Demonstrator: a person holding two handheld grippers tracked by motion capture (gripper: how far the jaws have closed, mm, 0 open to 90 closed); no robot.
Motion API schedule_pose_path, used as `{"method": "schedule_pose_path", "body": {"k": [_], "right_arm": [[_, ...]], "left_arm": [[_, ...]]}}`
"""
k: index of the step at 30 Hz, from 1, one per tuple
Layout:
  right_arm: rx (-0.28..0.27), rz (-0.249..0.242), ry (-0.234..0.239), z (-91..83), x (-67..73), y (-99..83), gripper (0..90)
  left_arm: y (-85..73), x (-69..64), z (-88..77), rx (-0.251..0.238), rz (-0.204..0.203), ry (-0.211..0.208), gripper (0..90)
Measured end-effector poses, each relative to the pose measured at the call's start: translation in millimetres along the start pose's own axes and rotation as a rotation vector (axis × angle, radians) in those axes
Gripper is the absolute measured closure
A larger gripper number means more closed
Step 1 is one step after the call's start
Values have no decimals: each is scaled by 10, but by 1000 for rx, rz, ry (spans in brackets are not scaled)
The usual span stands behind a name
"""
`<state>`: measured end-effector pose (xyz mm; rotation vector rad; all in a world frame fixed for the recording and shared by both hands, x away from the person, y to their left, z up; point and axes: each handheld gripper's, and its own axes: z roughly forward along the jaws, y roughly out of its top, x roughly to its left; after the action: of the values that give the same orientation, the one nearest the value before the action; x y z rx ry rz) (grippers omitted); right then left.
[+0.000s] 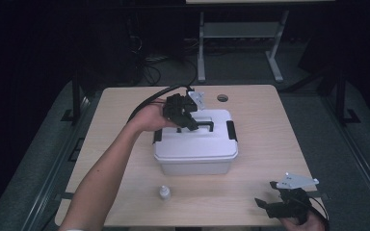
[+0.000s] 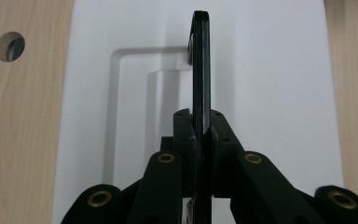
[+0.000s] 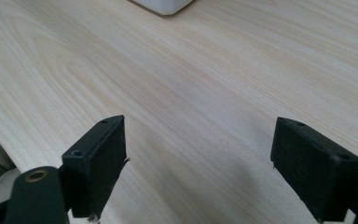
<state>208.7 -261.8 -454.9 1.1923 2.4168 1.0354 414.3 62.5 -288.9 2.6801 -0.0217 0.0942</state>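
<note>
Fingers (image 2: 186, 135) of the left gripper (image 1: 187, 120) are clenched on the black handle (image 2: 200, 70) of the white box (image 1: 195, 144), one pad pressing each flat side of the bar. Seen from the left gripper view, the handle stands on edge between the pads and runs straight away from the camera, above the sunken rectangular recess (image 2: 135, 102) moulded into the lid (image 2: 270, 93).

From the high view, the box sits near the middle of the wooden surface (image 1: 270, 130), its lid on, with a black latch (image 1: 231, 131) on its right end and another (image 1: 157, 135) on its left end. The left hand (image 1: 151, 115) reaches over the box's far left corner, and the gripper's cable (image 1: 147, 102) arcs back from it over the surface. A round hole (image 1: 222, 98) lies in the surface just behind the box. A small white bottle (image 1: 164, 192) stands upright in front of the box, near the front edge and apart from it.

The right gripper (image 1: 282, 204) is held at the front right corner of the surface, well apart from the box, its grey three-cornered plate (image 1: 296, 181) on top. Its fingers (image 3: 98, 163) are released and stand wide apart with nothing between them, over bare wood; a corner of the box (image 3: 165, 5) shows at the top edge of the right gripper view.
</note>
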Motion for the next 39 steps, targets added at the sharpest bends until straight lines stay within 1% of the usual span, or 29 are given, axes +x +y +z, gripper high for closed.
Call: {"method": "schedule_pose_path", "body": {"k": [2, 7, 9, 12, 16, 19, 21, 23, 24, 27, 32, 36, 39], "right_arm": [[1, 2, 2, 0, 4, -2, 175], [-2, 2, 0, -5, -10, -7, 175], [2, 9, 8, 5, -14, -9, 175], [10, 6, 14, 25, -14, -8, 175], [3, 1, 10, 13, -20, -4, 175], [4, 8, 7, 6, -17, -5, 175], [7, 4, 12, 10, -20, -4, 175], [9, 3, 12, 11, -15, -2, 175], [8, 3, 12, 11, -14, -3, 175], [7, 4, 14, 10, -21, -6, 175], [-4, 5, 6, -8, -31, -7, 176], [1, 2, 1, -5, -31, -9, 175], [2, -3, 0, -8, -31, -10, 176]], "left_arm": [[-4, 15, 1, -4, 2, -7, 840], [-28, 66, -11, -24, -1, -41, 840], [-39, 84, -18, -30, -3, -46, 840], [-39, 106, -36, -36, -13, -52, 840], [-8, 114, -70, -34, -5, -46, 840], [29, 107, -115, -37, 0, -28, 840], [47, 117, -159, -50, 1, -33, 840], [64, 124, -189, -51, -2, -34, 841], [75, 120, -206, -47, 1, -24, 841], [88, 122, -250, -39, 3, -19, 841], [70, 88, -373, -58, 2, 3, 841], [35, 36, -471, -52, 2, 15, 840], [-13, 4, -552, -51, -5, 21, 841]]}}
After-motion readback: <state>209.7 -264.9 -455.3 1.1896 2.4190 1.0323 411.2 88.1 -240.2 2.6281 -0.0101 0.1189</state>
